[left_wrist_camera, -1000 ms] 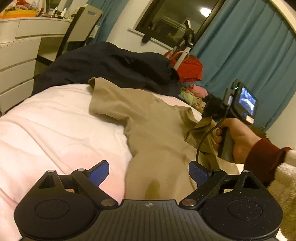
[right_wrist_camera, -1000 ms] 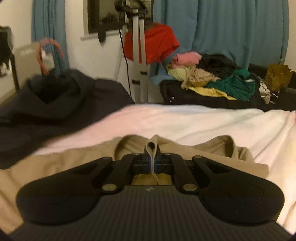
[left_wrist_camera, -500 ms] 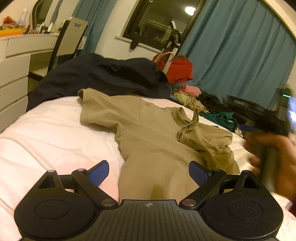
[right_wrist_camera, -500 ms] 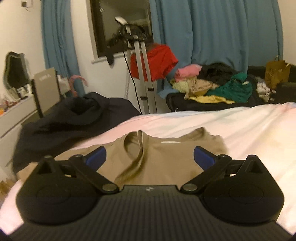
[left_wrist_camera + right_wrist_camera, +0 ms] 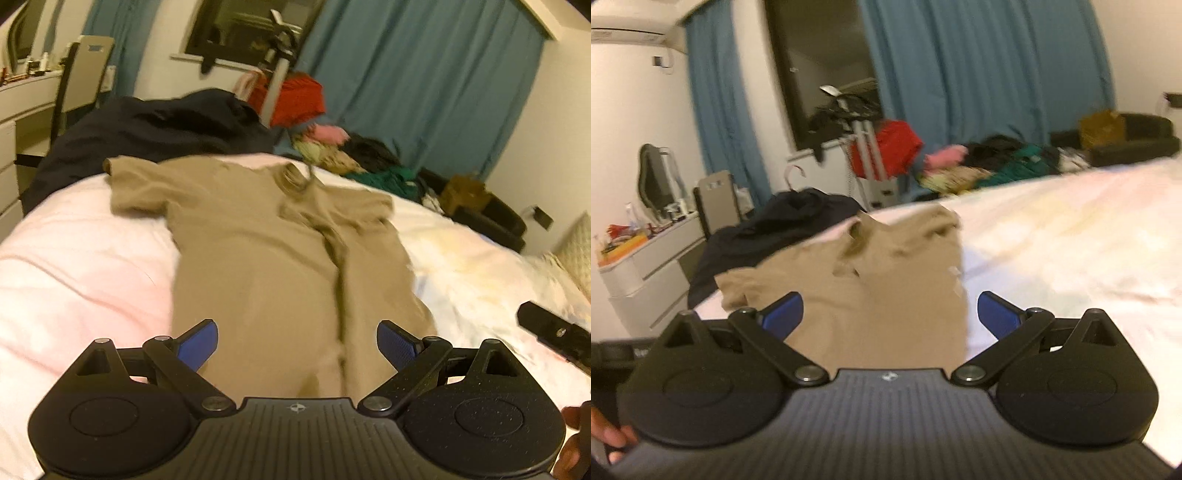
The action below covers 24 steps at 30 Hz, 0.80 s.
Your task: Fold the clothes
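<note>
A tan t-shirt lies on the pale pink bed, collar at the far end, its right side folded over along a lengthwise crease. One sleeve sticks out to the left. My left gripper hovers open over the shirt's near hem, nothing between its blue pads. In the right wrist view the same t-shirt lies ahead, and my right gripper is open above its near part, holding nothing. The edge of the right tool shows at the right of the left wrist view.
A dark garment is heaped at the bed's far left. Behind it stand a tripod with a red cloth, a pile of mixed clothes and blue curtains. White drawers and a chair are on the left.
The right gripper let go of the shirt's collar, opened and pulled back toward the near side. The shirt's right side now lies folded over. The left gripper stayed open and turned right.
</note>
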{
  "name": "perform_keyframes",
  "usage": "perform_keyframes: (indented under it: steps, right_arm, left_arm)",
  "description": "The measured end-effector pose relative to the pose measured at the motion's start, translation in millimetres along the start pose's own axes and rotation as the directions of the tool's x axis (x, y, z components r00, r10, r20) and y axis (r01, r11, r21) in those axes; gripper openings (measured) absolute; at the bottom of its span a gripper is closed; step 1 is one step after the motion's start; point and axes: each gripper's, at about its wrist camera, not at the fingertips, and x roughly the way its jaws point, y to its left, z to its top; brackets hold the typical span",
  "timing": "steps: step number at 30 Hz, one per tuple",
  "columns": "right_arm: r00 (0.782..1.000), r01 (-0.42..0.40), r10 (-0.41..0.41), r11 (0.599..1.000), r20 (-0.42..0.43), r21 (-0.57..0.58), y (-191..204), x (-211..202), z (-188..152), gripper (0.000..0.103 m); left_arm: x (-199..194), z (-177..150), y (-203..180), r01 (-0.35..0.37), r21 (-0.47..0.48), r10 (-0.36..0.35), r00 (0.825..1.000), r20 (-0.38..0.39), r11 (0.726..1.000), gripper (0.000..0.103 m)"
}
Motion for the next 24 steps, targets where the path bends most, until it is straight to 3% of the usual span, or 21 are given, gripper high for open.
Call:
perform_keyframes:
  steps: [5, 9, 13, 16, 19, 21, 24]
  right_arm:
    - [1.0, -0.009, 0.011, 0.996, -0.013, 0.094, -24, -20, -7, 0.103]
    - [0.999, 0.002, 0.007, 0.984, -0.05, 0.177, -47, -16, -16, 0.103]
    - [0.997, -0.013, 0.028, 0.973, -0.065, 0.229, -59, -12, -21, 0.103]
    - [0.996, -0.034, 0.052, 0.972, -0.075, 0.234, -59, -11, -24, 0.103]
    - [0.993, -0.052, 0.075, 0.971, -0.089, 0.233, -58, -11, -26, 0.103]
    - [0.992, -0.061, 0.084, 0.973, -0.094, 0.224, -56, -11, -27, 0.103]
    - [0.993, -0.063, 0.079, 0.982, -0.089, 0.178, -47, -15, -28, 0.103]
  left_arm:
    - [4, -25, -11, 0.036, -0.031, -0.04, 0.987, -0.157, 0.999, 0.085]
    - [9, -45, -18, 0.06, -0.062, -0.075, 0.956, -0.282, 0.996, 0.074]
    - [10, -67, -8, 0.062, -0.165, -0.118, 0.927, -0.355, 0.984, 0.068]
    - [9, -81, -7, 0.073, -0.193, -0.144, 0.911, -0.387, 0.979, 0.054]
    - [7, -86, -14, 0.11, -0.161, -0.165, 0.909, -0.383, 0.981, 0.033]
    - [5, -87, -18, 0.141, -0.149, -0.188, 0.906, -0.379, 0.979, 0.007]
    - [-4, -87, -22, 0.178, -0.124, -0.212, 0.908, -0.362, 0.976, 0.005]
